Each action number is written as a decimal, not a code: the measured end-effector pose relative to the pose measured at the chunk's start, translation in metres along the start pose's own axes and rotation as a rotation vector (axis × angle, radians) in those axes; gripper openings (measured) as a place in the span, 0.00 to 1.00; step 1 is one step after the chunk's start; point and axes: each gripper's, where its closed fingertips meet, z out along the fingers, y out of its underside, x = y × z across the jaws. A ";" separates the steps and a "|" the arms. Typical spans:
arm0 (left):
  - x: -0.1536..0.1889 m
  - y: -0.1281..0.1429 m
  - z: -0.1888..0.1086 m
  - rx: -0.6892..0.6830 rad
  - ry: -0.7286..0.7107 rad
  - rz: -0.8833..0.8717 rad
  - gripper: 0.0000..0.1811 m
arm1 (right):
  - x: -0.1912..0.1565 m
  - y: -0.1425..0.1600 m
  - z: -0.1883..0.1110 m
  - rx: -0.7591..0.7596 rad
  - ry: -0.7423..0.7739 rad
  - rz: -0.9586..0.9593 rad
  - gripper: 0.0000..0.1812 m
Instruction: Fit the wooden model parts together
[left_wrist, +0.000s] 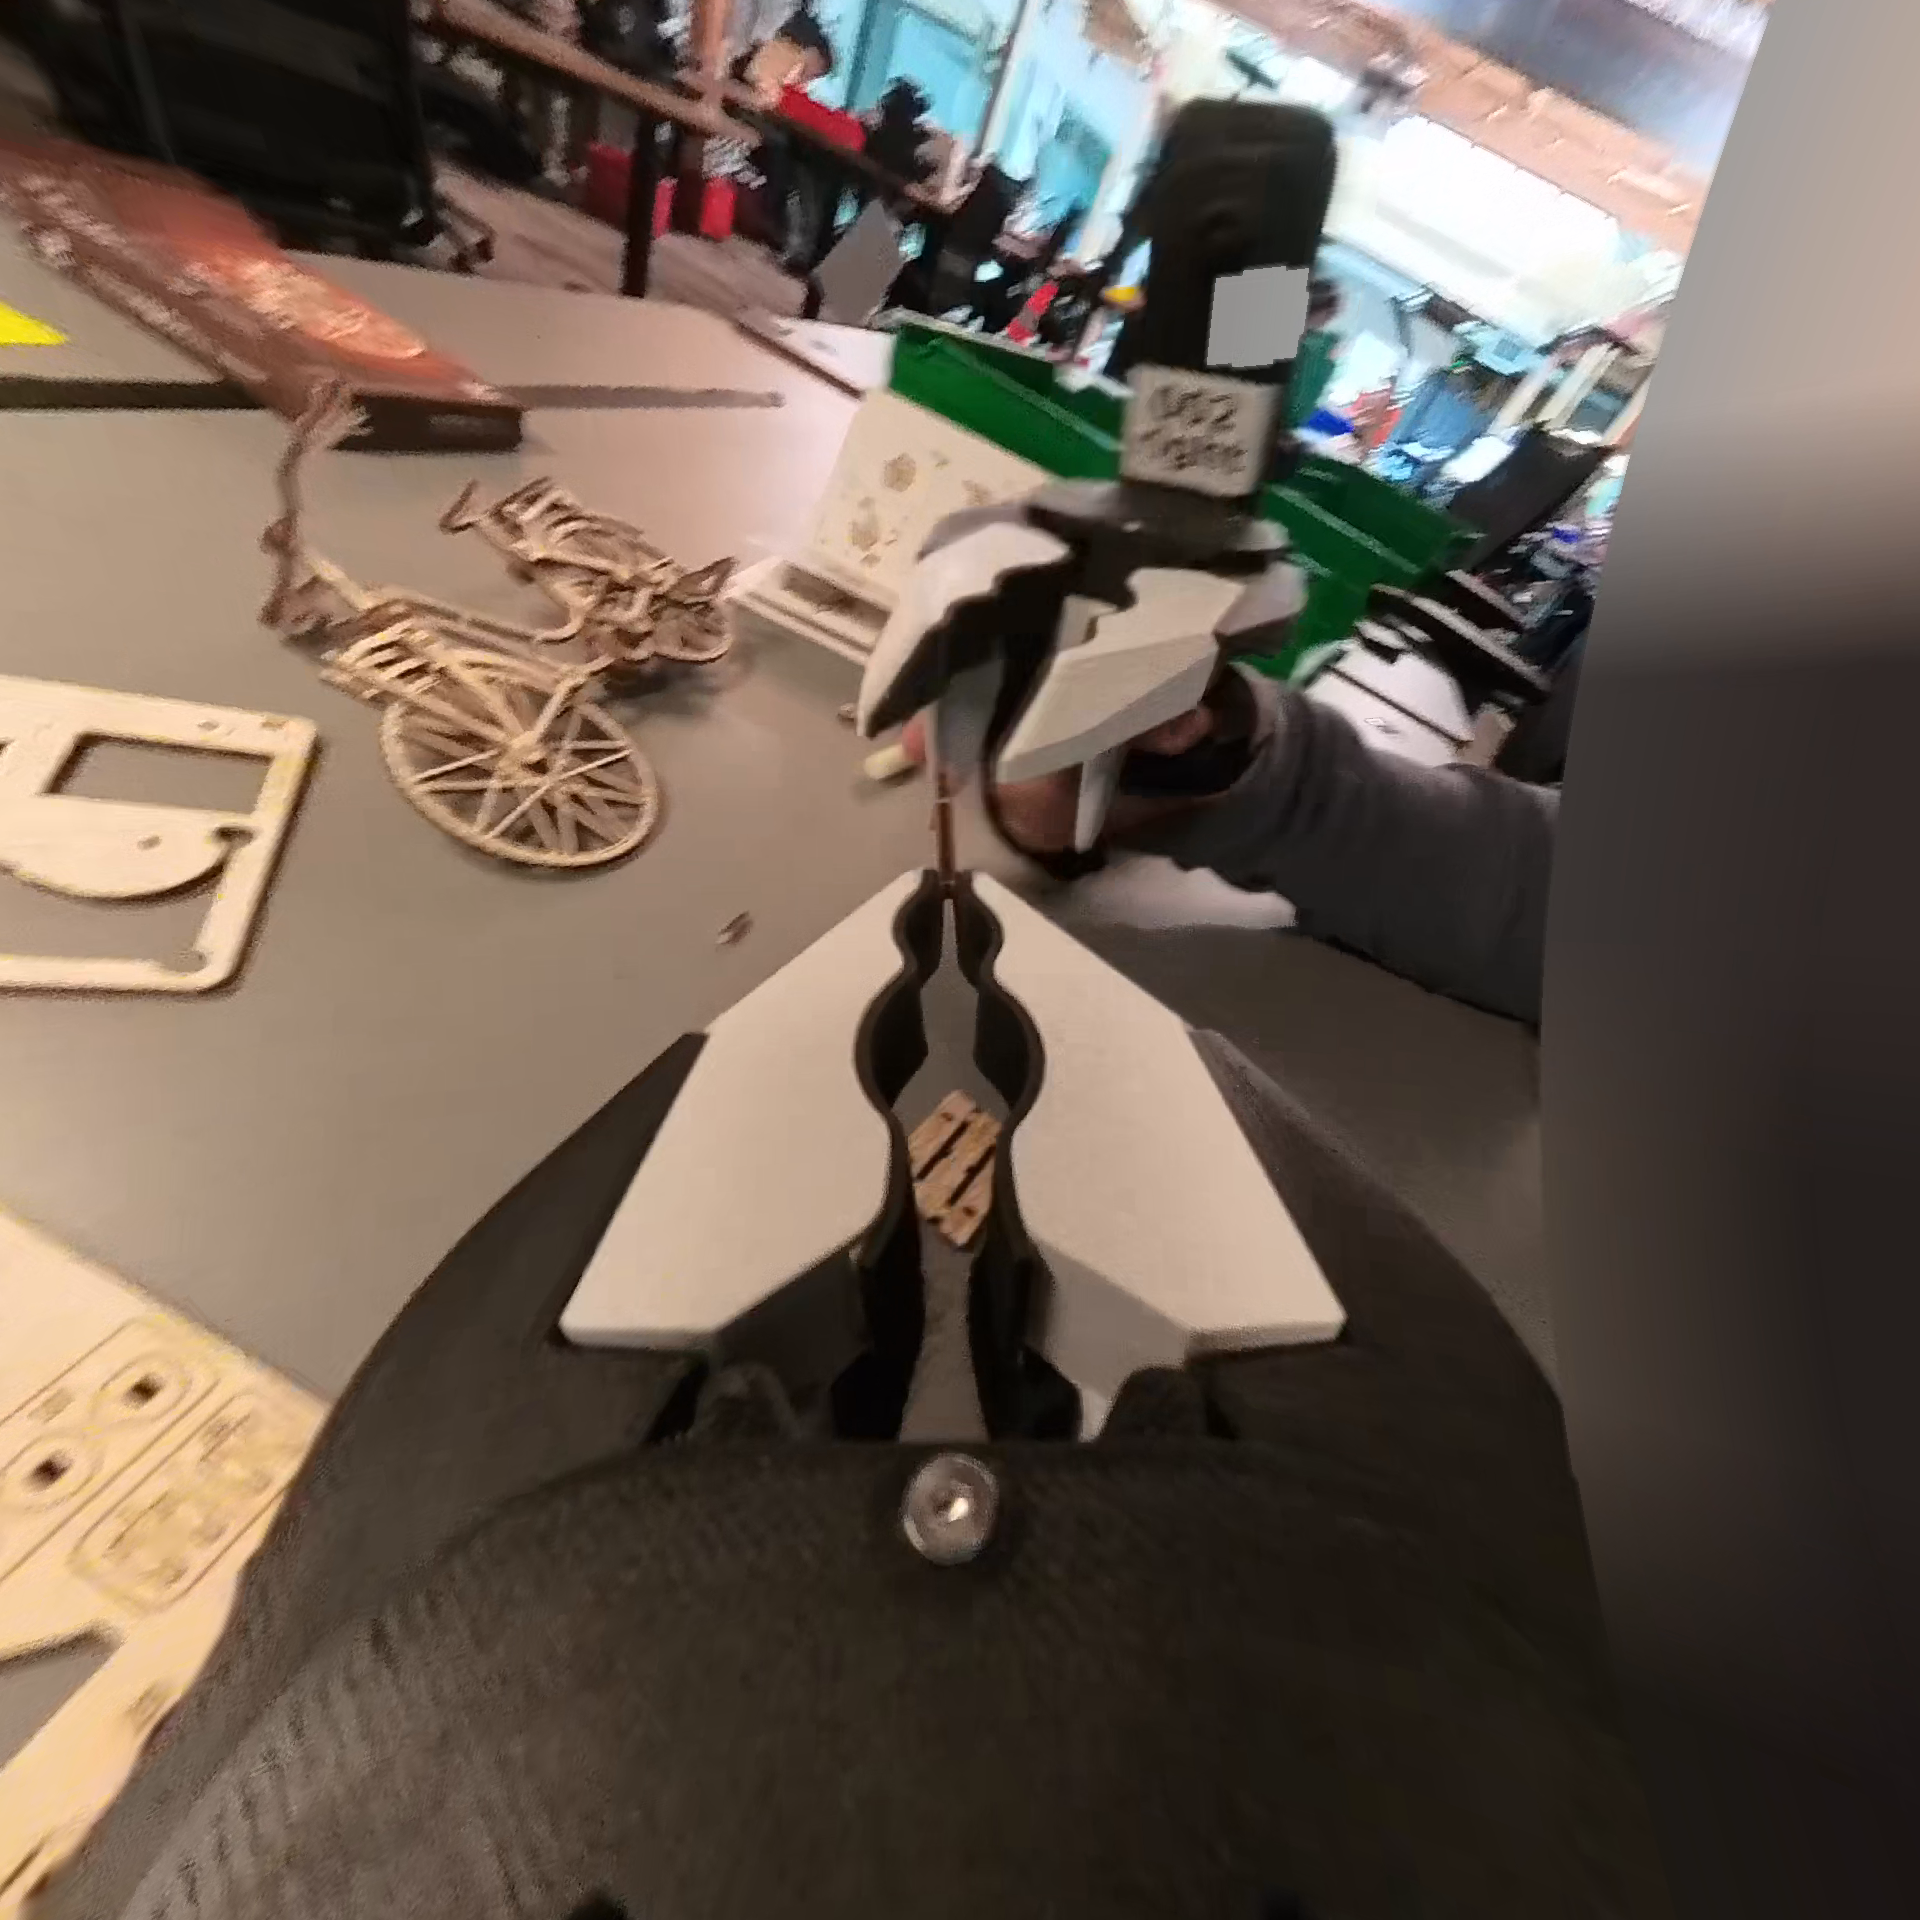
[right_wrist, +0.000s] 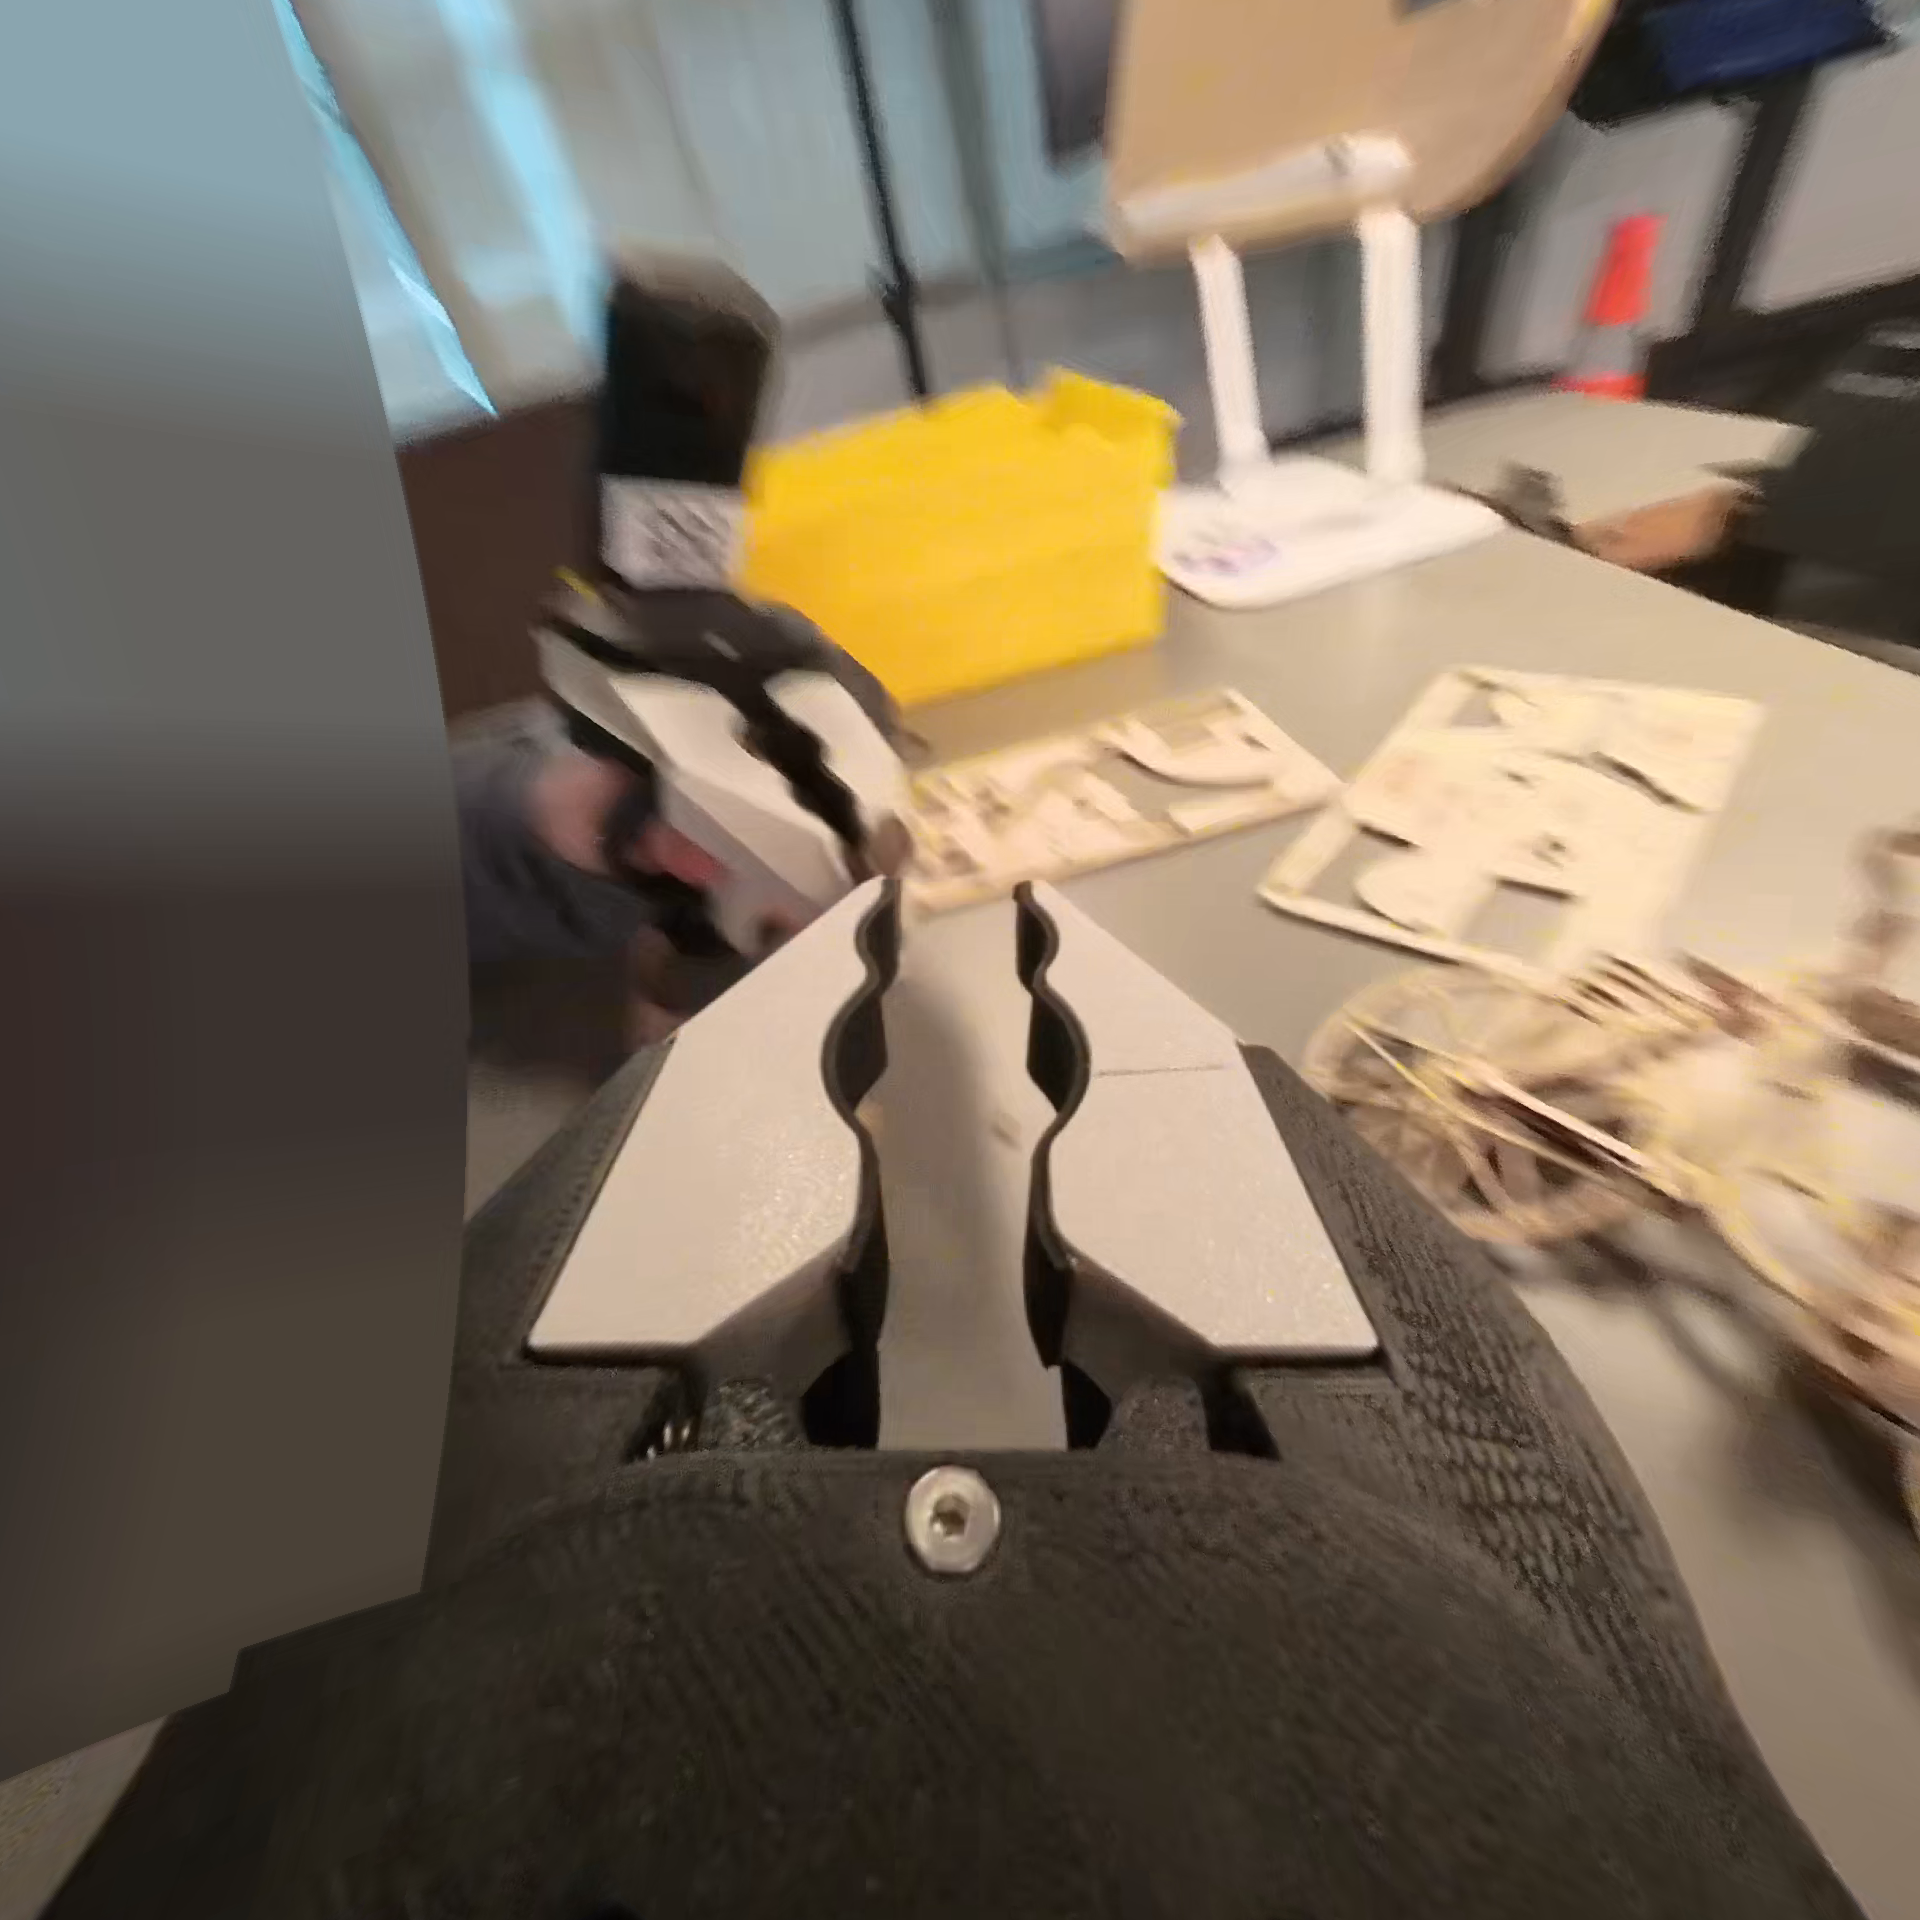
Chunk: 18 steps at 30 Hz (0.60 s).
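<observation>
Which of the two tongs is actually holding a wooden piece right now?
The left tongs: their tips pinch a thin wooden part. The right tongs are open, with nothing between them.

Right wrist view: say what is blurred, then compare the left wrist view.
Right wrist view: own right gripper sharp; yellow bin, wooden bicycle model and left gripper smeared. Left wrist view: milder blur, bicycle spokes readable, background soft.

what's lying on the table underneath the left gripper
Through the gap in the left gripper, a small slotted wooden piece shows on the grey table. The fingers cover the rest of it.
</observation>
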 end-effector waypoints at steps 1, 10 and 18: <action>-0.009 0.002 -0.002 -0.016 -0.050 -0.008 0.00 | 0.016 0.013 -0.004 -0.105 0.101 -0.055 0.09; -0.031 0.021 -0.002 -0.141 -0.180 -0.070 0.00 | 0.055 0.080 -0.010 -0.551 0.304 -0.127 0.08; -0.053 0.022 -0.008 -0.138 -0.362 -0.065 0.00 | 0.047 0.063 0.009 -0.446 0.340 -0.118 0.00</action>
